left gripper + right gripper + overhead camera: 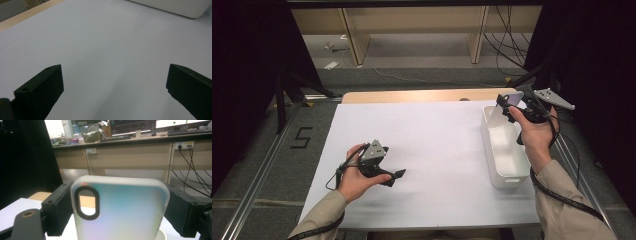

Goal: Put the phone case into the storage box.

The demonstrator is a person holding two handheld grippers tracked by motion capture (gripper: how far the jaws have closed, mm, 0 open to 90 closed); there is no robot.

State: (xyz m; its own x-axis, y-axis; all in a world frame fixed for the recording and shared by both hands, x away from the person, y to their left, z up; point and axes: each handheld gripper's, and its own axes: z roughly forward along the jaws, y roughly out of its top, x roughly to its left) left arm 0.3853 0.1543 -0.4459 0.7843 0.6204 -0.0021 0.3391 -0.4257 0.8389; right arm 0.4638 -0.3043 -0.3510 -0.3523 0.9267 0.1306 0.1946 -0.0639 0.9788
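A frosted, translucent phone case (120, 210) with a black-rimmed camera cutout stands upright between the jaws of my right gripper (117, 212), which is shut on its two long edges. In the high view my right gripper (511, 102) holds the phone case (510, 99) up above the far end of a white rectangular bin (504, 177) at the table's right side. My left gripper (398, 176) rests low over the white table sheet (437, 145) at the front left. Its jaws are open, and bare sheet lies between the left gripper's fingertips (115, 82).
The white bin (172, 6) lies at the top right of the left gripper view. A wooden table edge (427, 95) runs along the far side of the sheet. Beyond it are wooden shelving legs (354, 40) and cables (507, 45) on the floor.
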